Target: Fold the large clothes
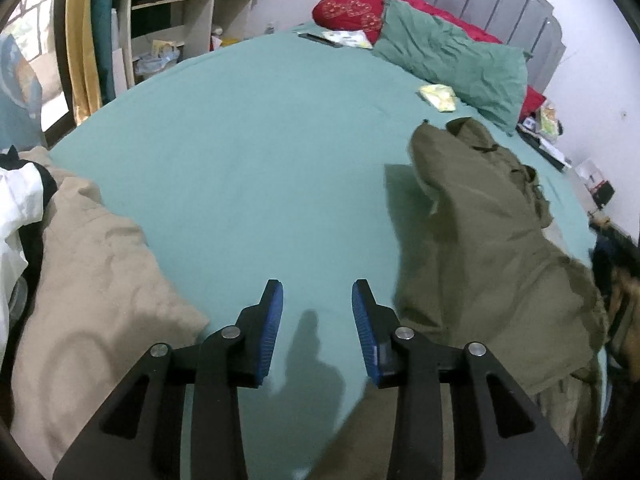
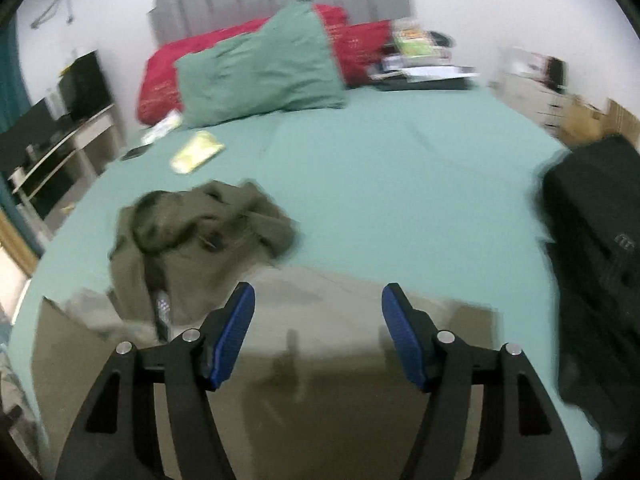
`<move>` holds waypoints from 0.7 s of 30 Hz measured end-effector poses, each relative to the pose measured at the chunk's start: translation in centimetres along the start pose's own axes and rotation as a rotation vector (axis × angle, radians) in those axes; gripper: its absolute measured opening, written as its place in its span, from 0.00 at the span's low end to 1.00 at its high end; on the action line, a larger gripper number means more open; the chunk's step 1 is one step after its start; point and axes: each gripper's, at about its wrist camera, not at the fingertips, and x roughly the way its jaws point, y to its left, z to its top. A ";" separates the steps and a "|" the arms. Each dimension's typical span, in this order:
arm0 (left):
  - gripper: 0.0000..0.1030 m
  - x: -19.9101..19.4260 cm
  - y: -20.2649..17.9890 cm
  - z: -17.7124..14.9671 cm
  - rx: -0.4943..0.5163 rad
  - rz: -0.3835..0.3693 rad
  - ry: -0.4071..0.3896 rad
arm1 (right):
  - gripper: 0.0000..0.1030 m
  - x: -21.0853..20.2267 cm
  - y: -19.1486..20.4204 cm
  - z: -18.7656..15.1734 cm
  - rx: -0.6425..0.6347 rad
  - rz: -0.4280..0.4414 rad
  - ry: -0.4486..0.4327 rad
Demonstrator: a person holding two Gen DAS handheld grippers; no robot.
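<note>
An olive-green garment [image 1: 492, 248] lies crumpled on the teal bed sheet [image 1: 248, 152], to the right of my left gripper [image 1: 317, 296]. That gripper hangs open over bare sheet, nothing between its blue pads [image 1: 276, 320]. In the right wrist view the same olive garment [image 2: 200, 236] is bunched at left, and a flatter, paler part of it [image 2: 320, 360] spreads under my right gripper [image 2: 318, 300]. The right gripper's jaws stand wide apart and empty above that cloth. This view is blurred by motion.
A beige garment [image 1: 100, 292] and white cloth [image 1: 16, 208] pile up at the left. Green pillow [image 1: 452, 60] and red pillows [image 1: 352, 4] rest by the grey headboard. Small yellow packets [image 2: 196, 152] lie on the sheet. A black bag [image 2: 596, 264] stands at the right edge.
</note>
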 end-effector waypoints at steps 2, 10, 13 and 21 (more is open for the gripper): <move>0.37 0.4 0.7 0.0 -0.017 0.013 0.001 | 0.65 2.7 2.1 1.5 0.000 0.029 0.021; 0.37 2.8 1.9 -0.9 -0.022 0.108 0.089 | 0.65 10.8 5.6 5.7 0.041 0.037 0.097; 0.37 3.3 1.0 -1.7 0.018 0.105 0.106 | 0.65 12.6 5.9 5.8 0.070 0.023 0.112; 0.37 3.5 -0.4 -2.7 0.072 0.104 0.111 | 0.47 15.8 6.0 3.9 0.080 0.000 0.156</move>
